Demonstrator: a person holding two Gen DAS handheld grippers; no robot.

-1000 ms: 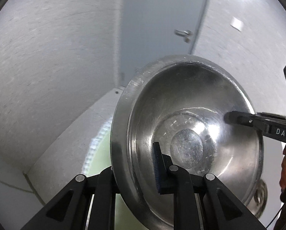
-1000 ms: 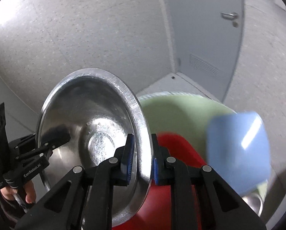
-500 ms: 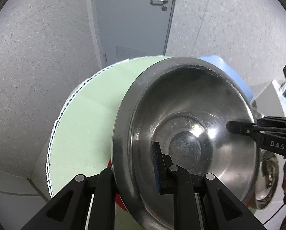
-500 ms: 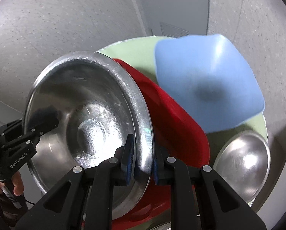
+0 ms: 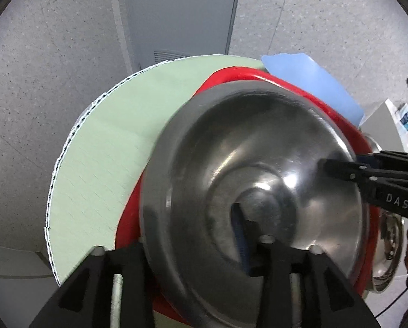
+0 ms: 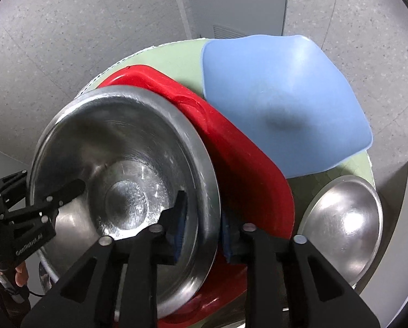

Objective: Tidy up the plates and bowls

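Note:
I hold a large steel bowl (image 5: pixel 258 169) by its rim from both sides. My left gripper (image 5: pixel 198 246) is shut on its near rim, one finger inside the bowl, one outside. My right gripper (image 6: pixel 204 218) is shut on the opposite rim, and it also shows in the left wrist view (image 5: pixel 340 169). The bowl (image 6: pixel 122 180) hangs tilted just above a red plate (image 6: pixel 245 169) on the green round table (image 5: pixel 108 150). A blue square plate (image 6: pixel 280 104) lies behind the red one. A smaller steel bowl (image 6: pixel 343 224) sits at the table's right edge.
The table's edge (image 5: pixel 67 150) curves round on the left. A grey door (image 5: pixel 176 13) and speckled walls stand behind the table. A white box (image 5: pixel 389 125) stands at far right.
Both grippers have tilted downward with the large bowl, and it has come down from in front of the wall to just over the red plate. Both grips have held.

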